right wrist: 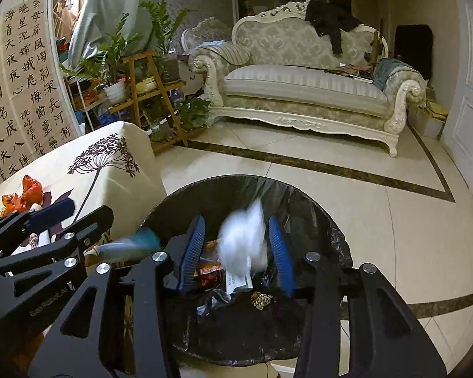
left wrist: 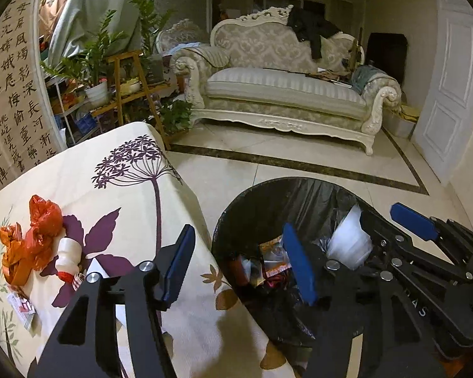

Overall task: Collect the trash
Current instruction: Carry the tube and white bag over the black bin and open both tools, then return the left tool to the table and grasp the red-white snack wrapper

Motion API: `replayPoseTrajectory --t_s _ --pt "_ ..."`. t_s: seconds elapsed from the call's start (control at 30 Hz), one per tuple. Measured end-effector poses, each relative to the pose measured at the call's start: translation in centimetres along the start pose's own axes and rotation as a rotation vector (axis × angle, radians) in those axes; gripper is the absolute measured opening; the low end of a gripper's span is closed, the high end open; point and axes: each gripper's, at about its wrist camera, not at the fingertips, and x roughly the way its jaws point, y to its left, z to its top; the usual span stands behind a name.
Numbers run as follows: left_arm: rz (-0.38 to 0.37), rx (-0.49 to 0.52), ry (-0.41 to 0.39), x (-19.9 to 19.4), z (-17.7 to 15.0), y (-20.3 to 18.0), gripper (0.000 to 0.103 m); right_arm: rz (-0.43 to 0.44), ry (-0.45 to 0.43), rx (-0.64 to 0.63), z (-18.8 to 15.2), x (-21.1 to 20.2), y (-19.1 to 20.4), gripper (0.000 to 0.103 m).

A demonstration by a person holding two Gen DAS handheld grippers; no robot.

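Note:
A round bin lined with a black bag (left wrist: 299,189) (right wrist: 315,208) stands on the floor beside the table and holds several wrappers. My right gripper (right wrist: 239,252) is open over the bin, and a blurred white wad (right wrist: 242,242) hangs between its fingers, apart from both. The wad also shows in the left wrist view (left wrist: 350,239). A blurred blue-white piece (right wrist: 132,247) is in the air at the bin's left rim. My left gripper (left wrist: 239,264) is open and empty at the table edge. On the table lie an orange plastic bag (left wrist: 31,236), a small white bottle (left wrist: 67,255) and a paper scrap (left wrist: 20,308).
The table has a cream cloth with purple flowers (left wrist: 126,189). A white sofa (left wrist: 287,88) stands across the tiled floor (left wrist: 268,163). A plant rack (left wrist: 126,88) is at the left and a white door (left wrist: 451,94) at the right.

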Motion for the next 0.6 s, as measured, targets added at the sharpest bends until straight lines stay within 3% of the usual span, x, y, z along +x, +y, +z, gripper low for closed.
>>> replayPoseTrajectory --t_s 0.2,0.3,0.37,0.47,0.6 --pt "0.022 -0.036 0.002 -0.2 0.0 1.1 0.065 -0.011 -0.003 0.018 -0.1 -0.3 -0.1 0.056" --pt "0.037 -0.058 -0.006 -0.9 -0.1 1.9 0.070 -0.008 -0.009 0.016 -0.1 -0.7 0.2 0.069" --pt "0.051 -0.071 -0.012 -1.5 -0.2 2.5 0.072 -0.009 -0.031 0.023 -0.1 -1.3 0.6 0.084" --pt "0.069 -0.088 -0.011 -2.2 -0.6 3.5 0.074 -0.005 -0.059 0.019 -0.1 -2.0 1.5 0.091" --pt "0.105 -0.126 -0.009 -3.3 -1.3 5.4 0.075 0.011 -0.070 -0.004 -0.1 -2.4 3.1 0.092"
